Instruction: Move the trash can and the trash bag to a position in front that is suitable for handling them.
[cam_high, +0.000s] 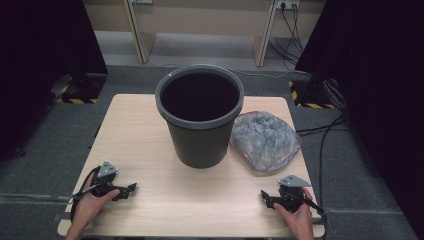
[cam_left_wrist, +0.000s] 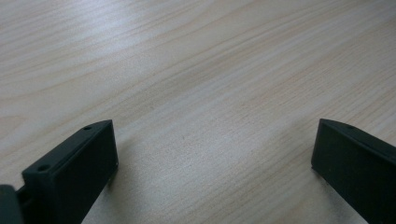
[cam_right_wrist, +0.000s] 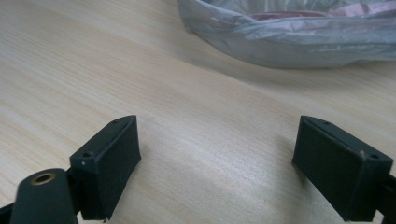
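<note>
Both hand-held grippers — left, right — rest wide and empty on the bench. Bin stands upright beside the crumpled bag — likely ready for lining.

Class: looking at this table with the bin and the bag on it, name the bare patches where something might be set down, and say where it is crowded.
Free: the near strip between the left gripper and right gripper, and the table left of the bin. Crowded: the far right, where the bag lies against the bin.

The room is dim at its edges. Soft overhead light sheens the tabletop. Close views look slightly blurred.
</note>
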